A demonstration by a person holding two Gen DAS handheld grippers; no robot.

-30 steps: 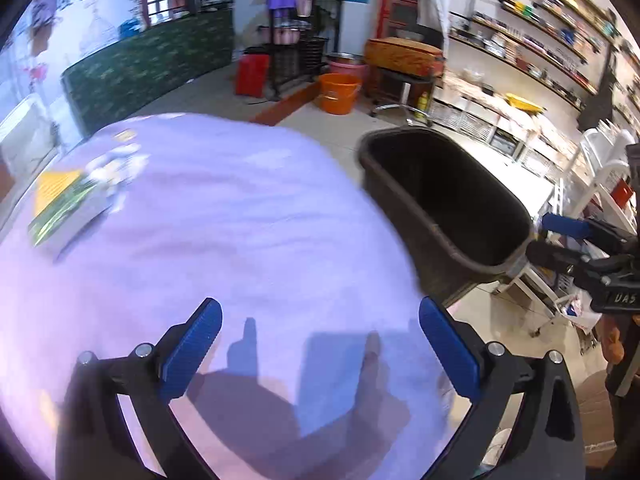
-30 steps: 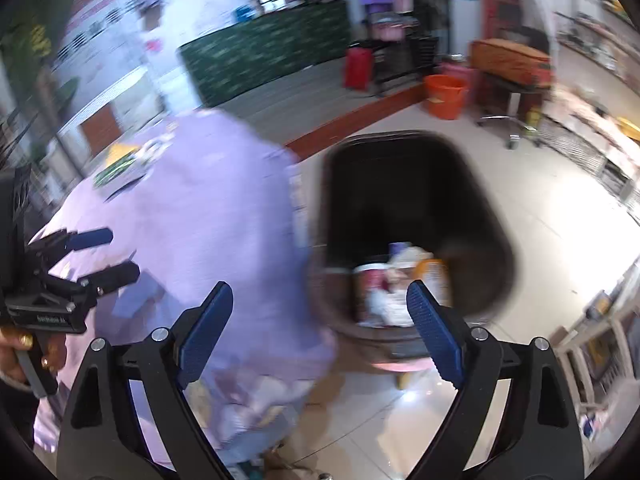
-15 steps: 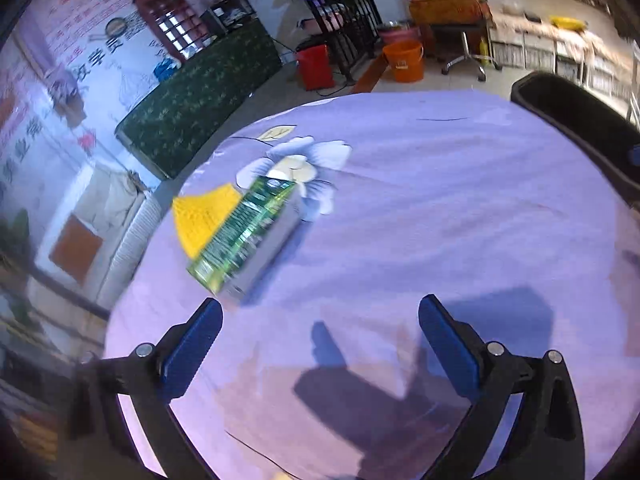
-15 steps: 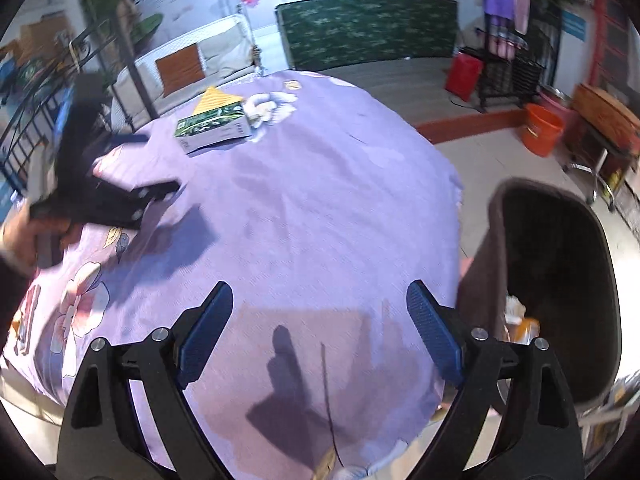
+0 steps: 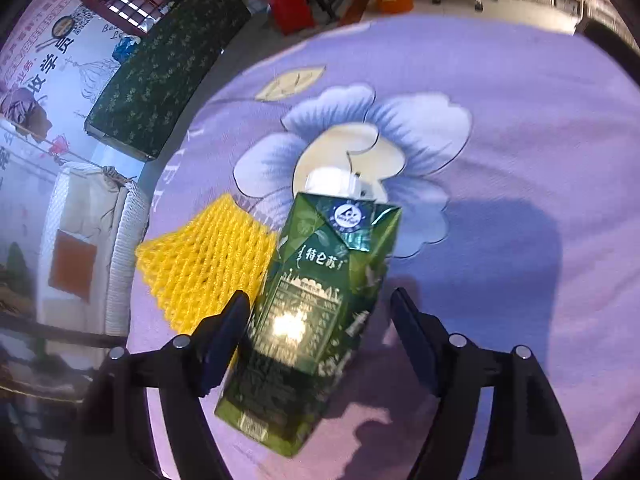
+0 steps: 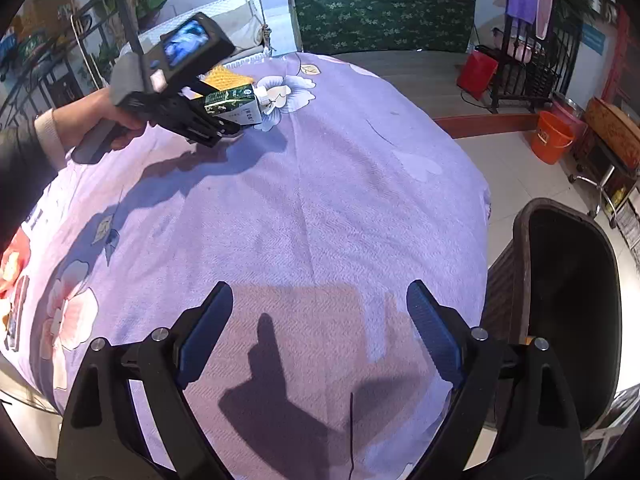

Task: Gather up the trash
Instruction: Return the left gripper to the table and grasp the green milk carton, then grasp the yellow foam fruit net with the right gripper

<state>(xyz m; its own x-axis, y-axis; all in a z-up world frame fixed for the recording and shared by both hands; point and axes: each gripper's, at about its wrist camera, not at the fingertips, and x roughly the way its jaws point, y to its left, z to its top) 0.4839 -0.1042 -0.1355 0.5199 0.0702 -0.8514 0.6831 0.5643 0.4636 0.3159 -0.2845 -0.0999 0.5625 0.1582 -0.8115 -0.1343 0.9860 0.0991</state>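
A: Biggest first: round table under a purple floral cloth (image 6: 320, 208), printed with a large pale blue-and-cream flower (image 5: 360, 148) and pink blossoms near the left edge.

B: Then a dark brown bin (image 6: 568, 312) on the floor, just beside the table's right rim. Contents not visible from here.

A: Any writing?

B: On the green carton (image 5: 316, 312): four characters reading "特仑苏", a round blue-and-white emblem above them near the folded top, a white-lined table of small print below, too fine and too glared to read. Barcode patch at the near end. Large Chinese characters on the wall poster at far left, only partly legible.

A: Look of the carton?

B: Tall, dark green, glossy, leaf pattern, white cap at the far end. Lying on its side on the cloth, over the edge of the flower print, touching a yellow foam net sleeve (image 5: 208, 264) on its left.

A: Left gripper (image 5: 320, 320)?

B: Straddling the carton, jaws closing. Left pad against or very near the carton's side, right pad clearly apart from it, a strip of cloth showing between. Not yet clamped. Seen from the right wrist view too, held in a hand (image 6: 100, 120) with a pale cuff and dark sleeve.

A: Right gripper (image 6: 320, 332)?

B: Spread wide, nothing between the blue pads, hanging over bare cloth at the near side of the table, well apart from the carton.
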